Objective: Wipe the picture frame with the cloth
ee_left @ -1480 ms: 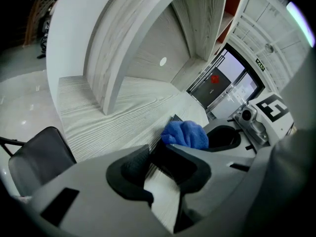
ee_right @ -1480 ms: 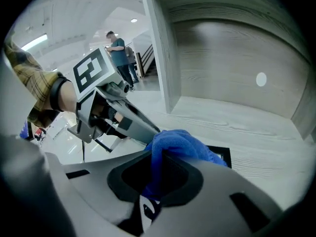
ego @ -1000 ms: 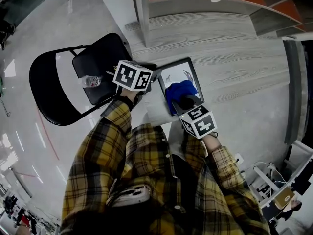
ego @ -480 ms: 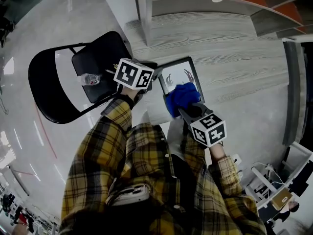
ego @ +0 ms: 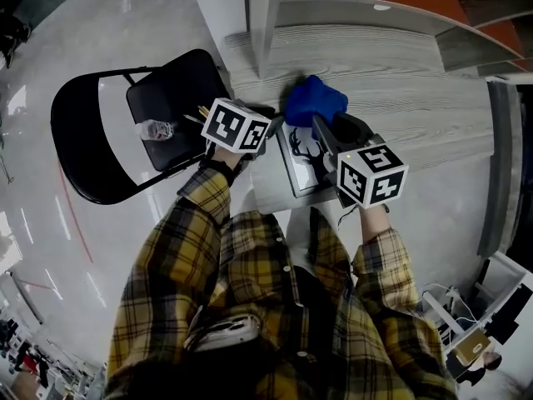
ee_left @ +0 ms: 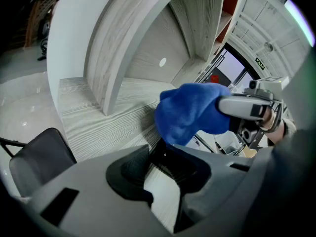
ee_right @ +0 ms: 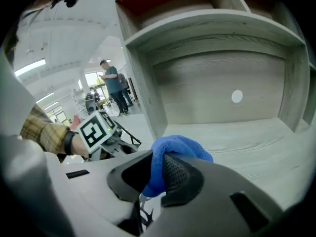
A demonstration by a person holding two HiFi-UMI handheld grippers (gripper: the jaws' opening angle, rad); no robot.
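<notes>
The black picture frame [ego: 304,163], showing a deer drawing, lies at the near edge of the grey wooden shelf [ego: 400,73]. My left gripper [ego: 271,129] is shut on its left edge; in the left gripper view the frame [ee_left: 159,184] runs between the black pads [ee_left: 129,174]. My right gripper [ego: 321,123] is shut on the blue cloth [ego: 315,98], which hangs bunched just beyond the frame's far edge. The right gripper view shows the cloth [ee_right: 174,149] pinched between the jaws, with the frame [ee_right: 143,214] below. From the left gripper view the cloth [ee_left: 191,111] hovers above the frame.
A black folding chair [ego: 100,140] stands left of the shelf, with a small plastic bottle [ego: 156,130] on its seat. A white upright post [ego: 265,15] rises from the shelf behind the frame. A person [ee_right: 111,85] stands far off in the right gripper view.
My right gripper has carried the cloth from the lower part of the frame up past its far edge, uncovering the deer drawing. My left gripper has kept its hold.
</notes>
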